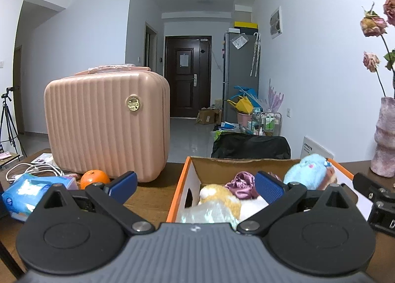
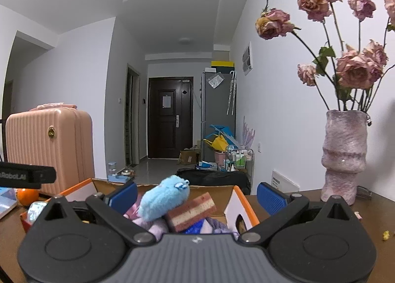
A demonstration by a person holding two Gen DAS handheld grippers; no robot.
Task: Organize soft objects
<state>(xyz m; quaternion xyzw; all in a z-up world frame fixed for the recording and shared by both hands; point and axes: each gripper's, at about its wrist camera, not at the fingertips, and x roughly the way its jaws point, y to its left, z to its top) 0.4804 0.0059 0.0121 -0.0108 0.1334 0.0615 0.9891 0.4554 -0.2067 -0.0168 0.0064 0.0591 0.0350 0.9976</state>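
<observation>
An orange-edged cardboard box [image 1: 184, 184] [image 2: 244, 205] sits on the brown table and holds several soft toys. A light blue plush [image 1: 308, 170] [image 2: 164, 197] lies on top, beside a purple satin scrunchie [image 1: 243, 183], a yellow-and-white plush [image 1: 221, 196] and a cake-slice plush [image 2: 191, 211]. My left gripper [image 1: 196, 188] is open, straddling the box's left wall, with nothing between its blue pads [image 1: 269, 189]. My right gripper [image 2: 196, 195] is open over the box's right part, empty, the blue plush lying between its fingers without contact.
A pink ribbed case [image 1: 107, 125] [image 2: 49, 149] stands at the left, with an orange [image 1: 94, 178], a tissue pack [image 1: 32, 190] and white cables [image 1: 34, 170] before it. A pink vase [image 2: 344, 157] of dried roses stands at the right. The other gripper [image 1: 375, 196] shows at the right edge.
</observation>
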